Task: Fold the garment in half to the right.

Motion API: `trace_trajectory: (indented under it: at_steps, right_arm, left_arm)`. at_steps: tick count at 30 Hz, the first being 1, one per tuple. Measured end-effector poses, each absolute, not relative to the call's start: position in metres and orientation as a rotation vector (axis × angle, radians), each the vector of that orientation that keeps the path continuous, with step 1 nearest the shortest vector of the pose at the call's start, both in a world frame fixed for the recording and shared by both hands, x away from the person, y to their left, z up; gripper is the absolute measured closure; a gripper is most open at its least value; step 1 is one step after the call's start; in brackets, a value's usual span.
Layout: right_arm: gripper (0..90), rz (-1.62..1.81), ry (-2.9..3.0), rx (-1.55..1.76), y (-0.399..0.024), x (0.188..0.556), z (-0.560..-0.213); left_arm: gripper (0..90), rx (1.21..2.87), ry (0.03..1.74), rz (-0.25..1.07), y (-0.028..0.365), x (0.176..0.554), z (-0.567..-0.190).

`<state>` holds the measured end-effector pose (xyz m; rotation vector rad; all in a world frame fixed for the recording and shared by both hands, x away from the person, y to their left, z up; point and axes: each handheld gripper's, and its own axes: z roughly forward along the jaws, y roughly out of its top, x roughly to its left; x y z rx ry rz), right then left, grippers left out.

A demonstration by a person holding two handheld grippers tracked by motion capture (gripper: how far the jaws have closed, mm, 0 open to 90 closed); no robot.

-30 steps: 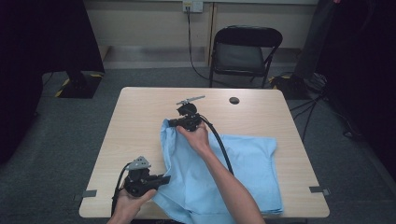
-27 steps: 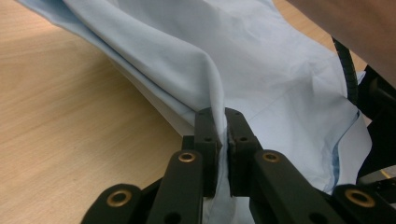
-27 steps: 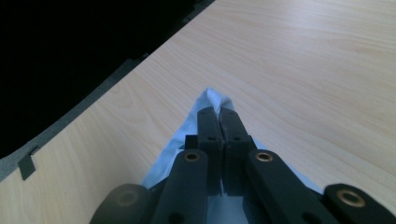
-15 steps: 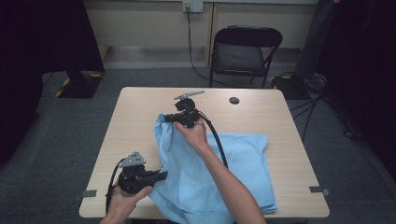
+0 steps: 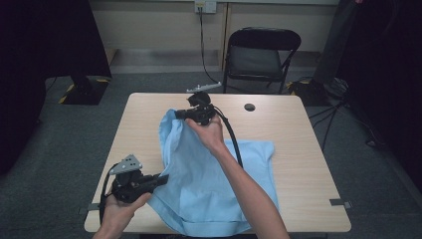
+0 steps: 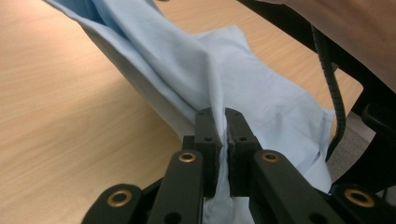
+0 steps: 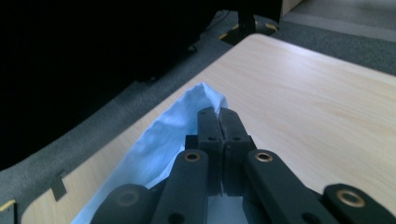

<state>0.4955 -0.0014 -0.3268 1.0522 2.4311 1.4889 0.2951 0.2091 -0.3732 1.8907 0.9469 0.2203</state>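
A light blue cloth (image 5: 209, 179) hangs lifted off the wooden table (image 5: 298, 149), stretched between both grippers, with its right part still lying on the top. My left gripper (image 5: 163, 180) is near the front left edge, shut on a corner of the cloth (image 6: 201, 79), which is pinched between its pads. Farther back, above the table's middle, my right gripper (image 5: 180, 114) is shut on another corner of the cloth (image 7: 163, 140), whose tip pokes out past its jaws.
A small black disc (image 5: 249, 107) lies on the table at the back right. A black folding chair (image 5: 261, 57) stands behind the table. The right gripper's black cable (image 5: 234, 142) trails over the cloth along the forearm.
Both grippers have risen with the cloth's corners, and more of the cloth has come off the table and hangs between them.
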Motion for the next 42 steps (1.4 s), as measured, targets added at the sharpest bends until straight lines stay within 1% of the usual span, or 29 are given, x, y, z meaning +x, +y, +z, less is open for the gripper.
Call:
trace_trajectory:
  at_steps: [4,11,15,16,19,21,24,28,34,42]
  right_arm:
    - [88.9,1.512,2.415,1.037,-0.003,0.495,-0.312]
    - [89.0,1.539,2.401,0.997,0.005,0.492,-0.289]
    - [89.0,1.577,2.382,0.994,0.008,0.491,-0.276]
    - [89.0,1.590,2.377,0.990,0.008,0.490,-0.273]
    - [89.0,1.617,2.355,0.968,0.005,0.487,-0.264]
    - [89.0,1.624,2.354,0.965,0.001,0.486,-0.262]
    - [89.1,1.615,2.357,0.972,-0.002,0.487,-0.270]
    - [89.1,1.591,2.372,1.004,-0.007,0.492,-0.288]
    - [89.0,1.622,2.369,1.049,-0.022,0.498,-0.311]
    - [89.0,1.631,2.344,1.080,-0.048,0.498,-0.318]
  left_arm:
    - [86.2,1.870,0.948,0.250,0.213,0.292,-0.366]
    - [86.2,1.831,0.944,0.263,0.224,0.289,-0.351]
    - [86.2,1.838,0.936,0.285,0.232,0.288,-0.336]
    - [86.2,1.834,0.931,0.307,0.235,0.287,-0.331]
    - [86.2,1.813,0.923,0.335,0.242,0.284,-0.321]
    - [86.3,1.813,0.914,0.337,0.240,0.283,-0.322]
    - [86.2,1.821,0.903,0.302,0.228,0.287,-0.332]
    - [86.2,1.842,0.881,0.250,0.207,0.295,-0.346]
    - [86.2,1.870,0.848,0.189,0.174,0.307,-0.358]
    - [86.0,1.910,0.804,0.122,0.132,0.319,-0.366]
